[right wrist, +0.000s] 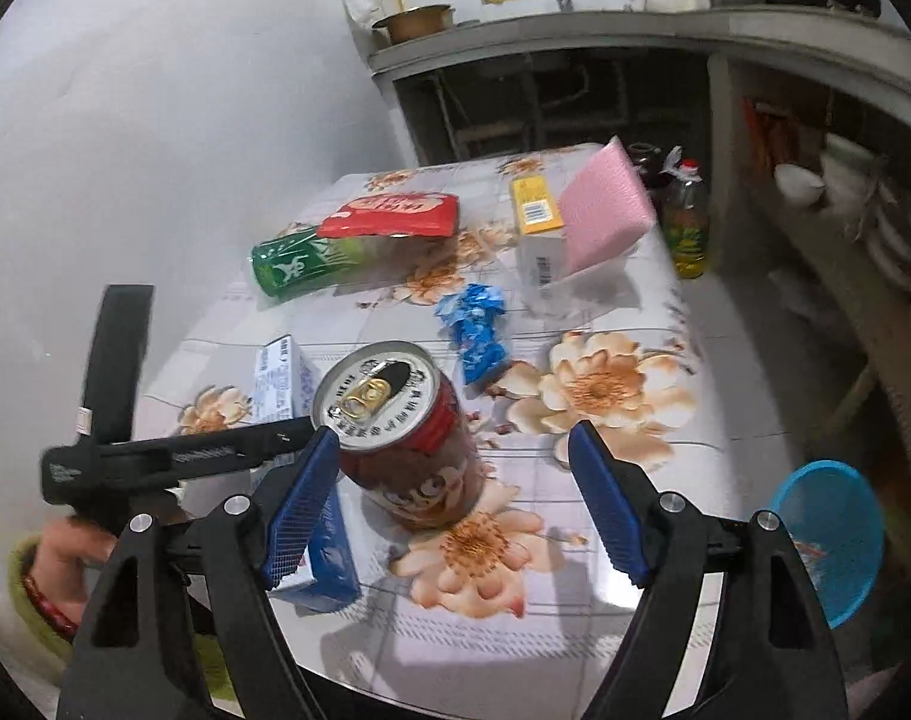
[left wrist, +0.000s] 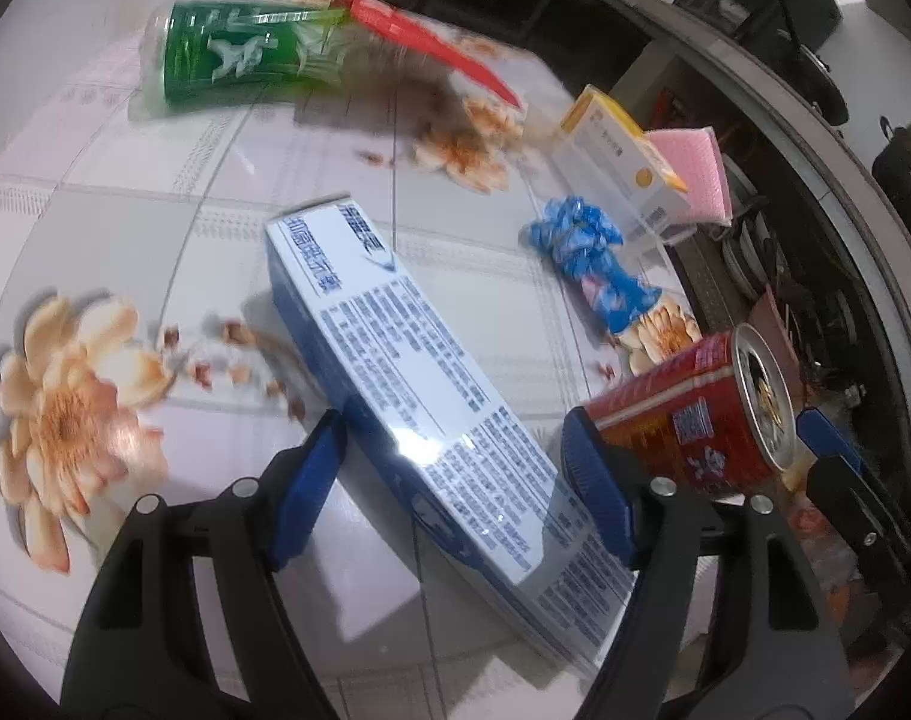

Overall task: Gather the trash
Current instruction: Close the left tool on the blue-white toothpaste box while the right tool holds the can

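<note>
Blue-and-white carton (left wrist: pixel 413 372) lies flat on the worktop (left wrist: pixel 125 192) between the spread pads of my left gripper (left wrist: pixel 455 480) — I'd centre on its long sides and close squarely so it can't twist out. My right gripper (right wrist: pixel 455 492) also stands open around the upright red can (right wrist: pixel 407 432), one pad near its rim — I'd drop lower before closing.

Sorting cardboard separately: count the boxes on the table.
2. The blue-and-white box lies between the left gripper fingers; the yellow-and-white box sits at the far side under a pink sponge. Others may be hidden.
</note>
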A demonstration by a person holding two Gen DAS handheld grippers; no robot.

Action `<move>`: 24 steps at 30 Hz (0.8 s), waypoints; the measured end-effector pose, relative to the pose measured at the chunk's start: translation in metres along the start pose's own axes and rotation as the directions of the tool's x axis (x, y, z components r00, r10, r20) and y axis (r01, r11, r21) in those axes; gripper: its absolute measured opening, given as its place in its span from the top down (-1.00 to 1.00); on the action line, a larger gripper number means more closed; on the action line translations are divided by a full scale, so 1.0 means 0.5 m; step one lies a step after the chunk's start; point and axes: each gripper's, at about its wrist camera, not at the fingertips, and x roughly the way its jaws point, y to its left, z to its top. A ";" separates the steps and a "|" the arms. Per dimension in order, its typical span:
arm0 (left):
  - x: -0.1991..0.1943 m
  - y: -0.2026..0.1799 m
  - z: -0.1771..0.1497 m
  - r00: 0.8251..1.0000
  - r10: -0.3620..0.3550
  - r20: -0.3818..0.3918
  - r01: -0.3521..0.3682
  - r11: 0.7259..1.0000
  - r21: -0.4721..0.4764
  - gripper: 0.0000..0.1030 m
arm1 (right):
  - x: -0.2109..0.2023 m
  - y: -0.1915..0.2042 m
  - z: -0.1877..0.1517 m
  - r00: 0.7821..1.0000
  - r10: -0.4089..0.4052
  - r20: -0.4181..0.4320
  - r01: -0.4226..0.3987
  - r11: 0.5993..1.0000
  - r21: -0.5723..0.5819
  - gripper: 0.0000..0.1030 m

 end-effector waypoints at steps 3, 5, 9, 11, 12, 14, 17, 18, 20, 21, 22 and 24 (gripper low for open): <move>0.001 0.005 0.004 1.000 -0.012 0.009 0.012 1.000 0.024 -0.32 | 0.015 0.002 0.004 1.000 0.013 -0.009 -0.013 1.000 -0.021 -0.48; -0.004 0.010 0.007 1.000 -0.028 0.013 0.027 0.999 0.043 -0.23 | 0.016 0.004 0.000 1.000 0.016 -0.018 -0.017 1.000 -0.026 -0.48; -0.023 0.021 0.014 0.999 -0.016 0.029 0.012 0.989 0.146 -0.03 | 0.026 -0.007 0.005 0.999 0.040 -0.028 -0.040 0.999 -0.018 -0.51; -0.032 0.025 0.015 0.999 -0.004 0.032 -0.003 0.980 0.201 0.01 | 0.030 -0.008 0.007 0.998 0.047 -0.030 -0.048 0.999 -0.021 -0.52; -0.038 0.027 0.015 0.999 0.015 0.037 -0.023 0.971 0.236 0.01 | 0.032 -0.006 0.008 0.998 0.050 -0.030 -0.050 0.998 -0.025 -0.52; -0.048 0.035 0.016 0.998 0.047 0.045 -0.057 0.965 0.258 0.01 | 0.035 -0.002 0.008 0.998 0.058 -0.030 -0.059 0.998 -0.035 -0.52; -0.055 0.051 0.019 0.998 0.057 0.033 -0.063 0.971 0.229 0.00 | 0.041 0.013 0.007 0.997 0.074 -0.029 -0.076 0.995 -0.068 -0.58; -0.054 0.055 0.020 0.998 0.054 0.024 -0.058 0.975 0.212 0.00 | 0.046 0.020 0.006 0.997 0.069 -0.032 -0.071 0.994 -0.084 -0.61; -0.053 0.057 0.019 0.999 0.051 0.017 -0.054 0.978 0.201 0.00 | 0.056 0.036 0.005 0.998 0.048 -0.041 -0.053 0.991 -0.121 -0.61; -0.051 0.055 0.018 0.998 0.057 0.014 -0.059 0.978 0.201 0.00 | 0.061 0.042 0.004 0.998 0.036 -0.042 -0.042 0.990 -0.136 -0.61; -0.049 0.054 0.016 0.998 0.066 0.012 -0.067 0.977 0.204 0.00 | 0.067 0.047 0.004 0.999 0.019 -0.042 -0.025 0.988 -0.151 -0.61; -0.042 0.047 0.013 0.997 0.083 0.003 -0.082 0.973 0.214 0.01 | 0.084 0.053 0.004 0.999 -0.023 -0.047 0.015 0.985 -0.174 -0.61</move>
